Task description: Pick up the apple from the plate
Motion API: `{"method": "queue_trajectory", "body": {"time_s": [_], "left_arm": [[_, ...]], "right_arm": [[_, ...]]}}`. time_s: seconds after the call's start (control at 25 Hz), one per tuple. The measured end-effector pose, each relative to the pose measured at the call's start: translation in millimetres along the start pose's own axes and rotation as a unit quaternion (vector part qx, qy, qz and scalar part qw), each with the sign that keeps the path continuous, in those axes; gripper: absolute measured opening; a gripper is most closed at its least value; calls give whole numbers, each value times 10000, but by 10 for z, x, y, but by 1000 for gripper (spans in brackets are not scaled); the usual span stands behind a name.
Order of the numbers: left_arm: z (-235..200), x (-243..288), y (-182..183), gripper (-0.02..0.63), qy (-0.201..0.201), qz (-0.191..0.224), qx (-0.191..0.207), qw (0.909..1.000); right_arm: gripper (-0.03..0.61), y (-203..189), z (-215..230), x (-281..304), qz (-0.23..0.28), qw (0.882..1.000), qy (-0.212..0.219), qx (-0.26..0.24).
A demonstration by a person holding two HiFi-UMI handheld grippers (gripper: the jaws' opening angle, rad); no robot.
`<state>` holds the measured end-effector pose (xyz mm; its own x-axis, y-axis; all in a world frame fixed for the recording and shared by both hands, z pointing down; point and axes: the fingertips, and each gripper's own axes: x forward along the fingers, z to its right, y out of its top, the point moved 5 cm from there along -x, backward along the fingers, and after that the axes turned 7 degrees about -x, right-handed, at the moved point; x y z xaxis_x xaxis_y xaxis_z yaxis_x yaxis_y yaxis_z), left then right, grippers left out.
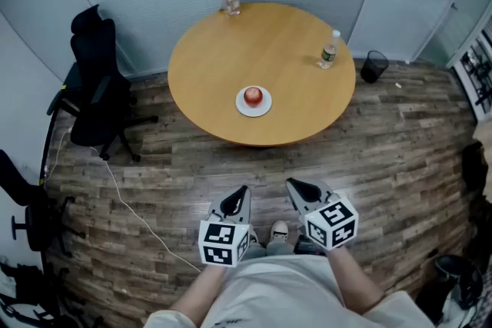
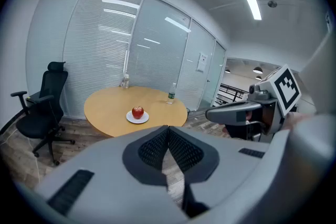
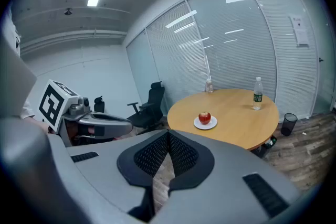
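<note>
A red apple (image 1: 253, 96) sits on a small white plate (image 1: 254, 109) near the front edge of a round wooden table (image 1: 261, 57). The apple (image 2: 137, 112) also shows in the left gripper view, and the apple (image 3: 205, 117) in the right gripper view, far ahead of both jaws. My left gripper (image 1: 237, 198) and right gripper (image 1: 298, 189) hang side by side close to my body, well short of the table. Both are shut with nothing between the jaws. In the left gripper view its own tips meet at left gripper (image 2: 168, 128); likewise right gripper (image 3: 168, 134).
A plastic water bottle (image 1: 330, 50) stands at the table's right side and a glass jar (image 1: 231, 1) at its far edge. A black office chair (image 1: 96, 92) is left of the table, a black bin (image 1: 374, 66) to the right. A white cable (image 1: 127, 203) runs over the wooden floor.
</note>
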<state>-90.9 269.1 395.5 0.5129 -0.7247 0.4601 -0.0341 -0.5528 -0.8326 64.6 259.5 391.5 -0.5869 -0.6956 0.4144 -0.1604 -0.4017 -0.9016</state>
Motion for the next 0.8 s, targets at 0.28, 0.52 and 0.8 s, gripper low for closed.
{"method": "queue_trajectory", "body": {"time_s": [0.28,0.52,0.8], "left_arm": [[-55,-34,16,5,27,36,-96,9999],[-73,-50,45,5,149,91,264,9995],[-263,-154,75,5,73,106,139,9998]], "right_arm": [[29,-3,-15,-6,7,10000,-9,-30],[29,-16,-21,9,-78,9999,18,-99],[31,33,-15,54,57,9996,-274,80]]}}
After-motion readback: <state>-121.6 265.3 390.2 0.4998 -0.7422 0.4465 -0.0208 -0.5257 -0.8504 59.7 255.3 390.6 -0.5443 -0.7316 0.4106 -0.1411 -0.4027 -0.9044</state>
